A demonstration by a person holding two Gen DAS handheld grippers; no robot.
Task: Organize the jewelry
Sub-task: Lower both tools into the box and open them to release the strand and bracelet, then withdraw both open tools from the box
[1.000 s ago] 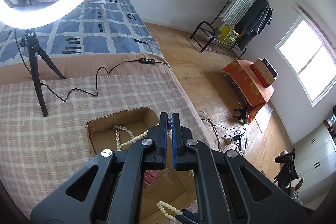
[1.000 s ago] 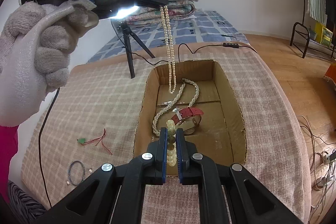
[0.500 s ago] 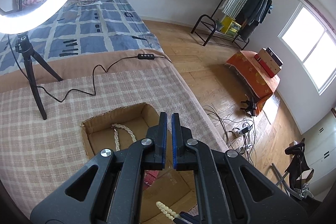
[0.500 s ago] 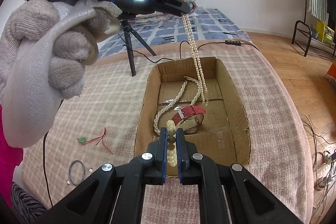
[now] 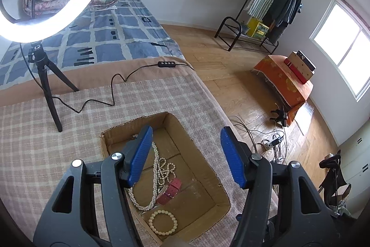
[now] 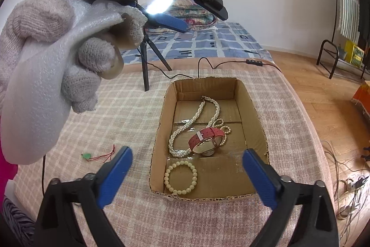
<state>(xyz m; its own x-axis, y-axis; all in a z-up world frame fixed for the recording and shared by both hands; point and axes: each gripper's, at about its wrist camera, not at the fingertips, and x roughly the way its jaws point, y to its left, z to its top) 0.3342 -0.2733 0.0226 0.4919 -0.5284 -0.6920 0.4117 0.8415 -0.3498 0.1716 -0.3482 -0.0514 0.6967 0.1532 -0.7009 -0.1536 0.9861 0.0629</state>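
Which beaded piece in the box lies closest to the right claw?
The cream bracelet, a small closed ring of large beads at the box's near end. The pearl necklace lies farther back beside the red watch.

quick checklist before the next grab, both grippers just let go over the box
1. Left gripper empty, jaws wide apart: ok.
2. Right gripper empty, jaws wide apart: ok.
3. Bead bracelet lying flat inside the cardboard box, near its front wall: ok.
4. Pearl necklace and red watch both inside the box: ok.
5. All jewelry in the box: not ok, a green pendant on a red cord lies on the checked cloth left of the box.
6. Path to the pendant: cannot tell, the gloved left hand fills that side of the right wrist view.
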